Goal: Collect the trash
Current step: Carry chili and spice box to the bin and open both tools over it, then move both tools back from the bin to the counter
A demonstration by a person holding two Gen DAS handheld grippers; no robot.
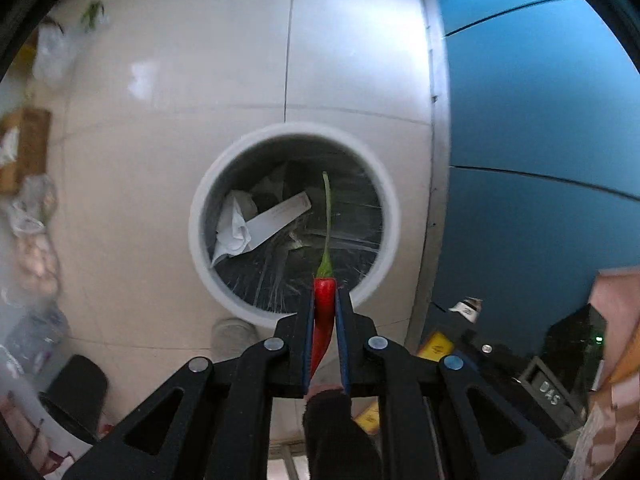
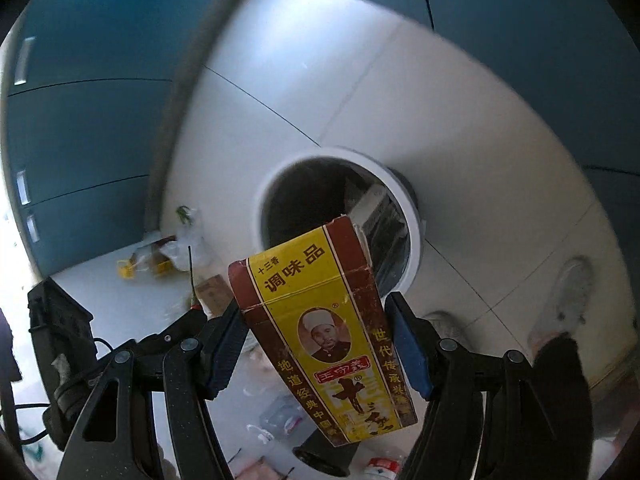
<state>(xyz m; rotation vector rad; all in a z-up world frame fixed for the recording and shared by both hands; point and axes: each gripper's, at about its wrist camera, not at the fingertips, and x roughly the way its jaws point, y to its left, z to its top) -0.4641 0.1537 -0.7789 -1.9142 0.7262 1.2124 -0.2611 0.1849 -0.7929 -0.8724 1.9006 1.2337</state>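
Observation:
My left gripper [image 1: 325,294] is shut on a red chili pepper [image 1: 323,320] with a long green stem, held above the near rim of a round white trash bin [image 1: 200,216]. The bin has a black liner and holds crumpled white paper [image 1: 234,228]. My right gripper [image 2: 316,316] is shut on a yellow and brown seasoning box [image 2: 320,328], held above the floor in front of the same bin [image 2: 416,240]. The left gripper's tip with the chili shows at the left of the right wrist view [image 2: 196,312].
The bin stands on a white tiled floor beside blue cabinets [image 1: 540,120]. Plastic bags [image 1: 52,52] and a cardboard box [image 1: 24,148] lie along the left. Bags [image 2: 180,248], bottles and scraps litter the floor. A person's shoes [image 2: 568,300] are at the right.

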